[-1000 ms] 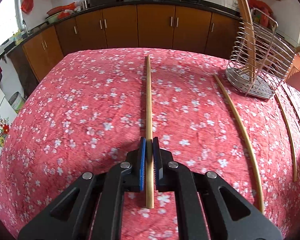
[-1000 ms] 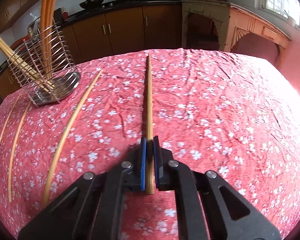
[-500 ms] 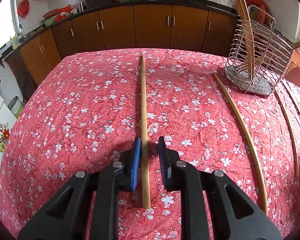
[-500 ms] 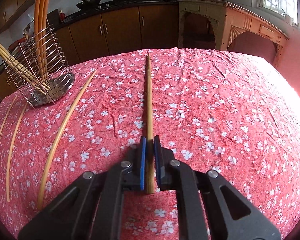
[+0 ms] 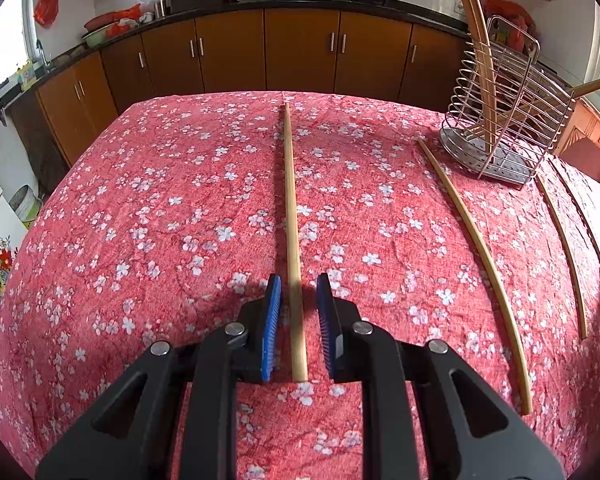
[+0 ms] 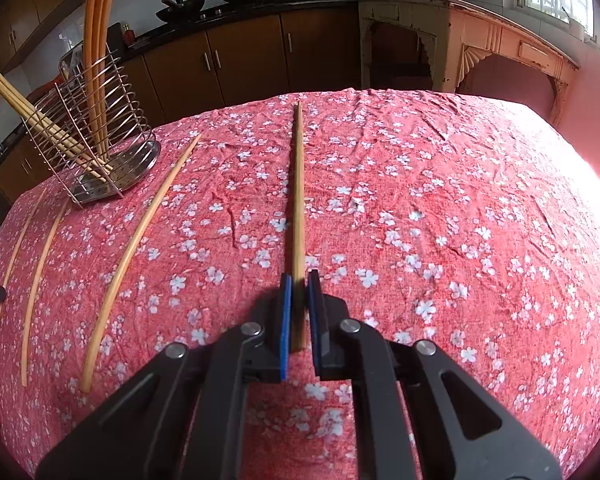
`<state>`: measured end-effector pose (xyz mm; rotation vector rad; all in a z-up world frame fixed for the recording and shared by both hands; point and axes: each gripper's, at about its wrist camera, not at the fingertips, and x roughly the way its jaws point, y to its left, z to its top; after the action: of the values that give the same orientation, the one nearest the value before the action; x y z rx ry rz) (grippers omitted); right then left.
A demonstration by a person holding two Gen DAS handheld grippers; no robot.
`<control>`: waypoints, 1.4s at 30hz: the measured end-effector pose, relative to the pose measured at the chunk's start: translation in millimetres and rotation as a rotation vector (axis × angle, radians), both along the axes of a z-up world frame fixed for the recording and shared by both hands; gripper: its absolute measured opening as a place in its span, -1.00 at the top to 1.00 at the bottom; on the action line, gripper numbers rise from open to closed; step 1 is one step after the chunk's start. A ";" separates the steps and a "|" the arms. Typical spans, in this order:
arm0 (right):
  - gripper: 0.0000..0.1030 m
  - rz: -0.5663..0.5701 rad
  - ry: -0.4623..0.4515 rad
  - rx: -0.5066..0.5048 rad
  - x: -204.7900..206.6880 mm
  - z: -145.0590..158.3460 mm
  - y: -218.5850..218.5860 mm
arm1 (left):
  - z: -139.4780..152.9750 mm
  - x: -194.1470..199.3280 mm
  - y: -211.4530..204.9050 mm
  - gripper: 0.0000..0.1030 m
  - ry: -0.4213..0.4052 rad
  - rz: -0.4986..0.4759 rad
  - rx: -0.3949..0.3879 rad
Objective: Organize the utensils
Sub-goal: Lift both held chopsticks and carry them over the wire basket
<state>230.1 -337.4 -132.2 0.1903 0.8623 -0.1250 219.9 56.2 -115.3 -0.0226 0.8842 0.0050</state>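
Black tools (image 5: 296, 292), blue ribbed pads (image 5: 271, 328)

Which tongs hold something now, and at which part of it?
The right tongs grip a chopstick near its closer end. The left tongs hold nothing; another chopstick lies between them.

Black gripper (image 5: 298, 288) with blue pads (image 5: 271, 328). Beneath it, the desk (image 5: 160, 220) wears red cloth patterned with white blossoms. Ahead, a tan chopstick (image 5: 290, 200); to its right, a silver rack (image 5: 508, 120).
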 end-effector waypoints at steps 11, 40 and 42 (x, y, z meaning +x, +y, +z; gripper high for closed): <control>0.85 -0.002 -0.006 -0.006 -14.5 2.2 4.3 | 4.5 -19.1 0.1 0.86 -0.026 0.005 -0.004; 0.85 -0.016 -0.236 -0.047 -50.6 70.3 -0.1 | 65.7 -67.5 -33.4 0.86 -0.363 -0.028 0.170; 0.85 -0.015 -0.250 -0.046 -52.0 74.1 0.3 | 66.7 -68.5 -33.4 0.86 -0.367 -0.028 0.173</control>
<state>178.1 -337.1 -58.1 0.1651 0.6090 -0.1321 151.4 22.7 -48.6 0.1473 0.5143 0.0495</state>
